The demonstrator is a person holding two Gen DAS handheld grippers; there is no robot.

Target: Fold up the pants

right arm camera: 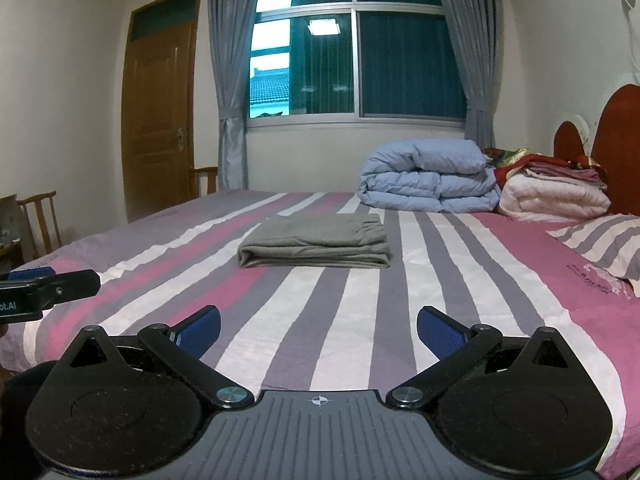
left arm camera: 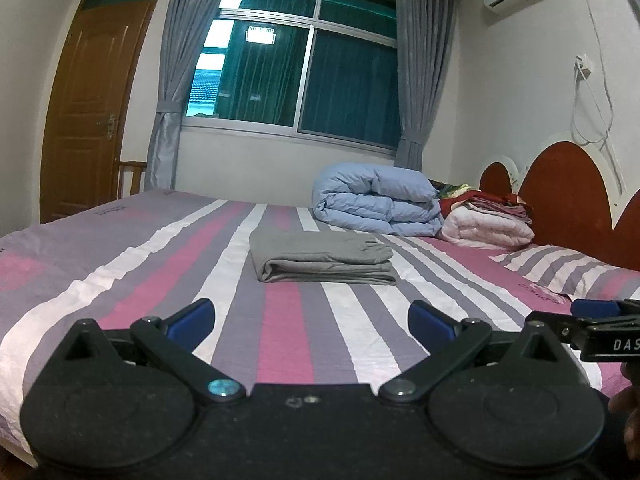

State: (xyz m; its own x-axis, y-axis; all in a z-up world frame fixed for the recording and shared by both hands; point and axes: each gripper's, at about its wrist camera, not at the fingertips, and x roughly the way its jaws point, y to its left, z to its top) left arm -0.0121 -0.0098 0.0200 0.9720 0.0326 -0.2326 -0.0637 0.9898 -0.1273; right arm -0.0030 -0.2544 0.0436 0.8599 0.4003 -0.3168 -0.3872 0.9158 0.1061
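Note:
The grey pants [left arm camera: 322,257] lie folded into a neat rectangle in the middle of the striped bed [left arm camera: 168,280]; they also show in the right wrist view [right arm camera: 316,247]. My left gripper [left arm camera: 311,320] is open and empty, pulled back near the bed's front edge, well short of the pants. My right gripper [right arm camera: 319,330] is also open and empty, level with the left one. The right gripper's tip shows at the right edge of the left wrist view [left arm camera: 596,307], and the left gripper's tip shows at the left edge of the right wrist view [right arm camera: 48,284].
A folded blue duvet [left arm camera: 378,204] and a stack of pink and red bedding [left arm camera: 486,220] sit at the far side by the red headboard [left arm camera: 568,196]. A striped pillow [left arm camera: 568,272] lies at right. A door [left arm camera: 92,96], window and wooden chairs [right arm camera: 38,220] stand beyond.

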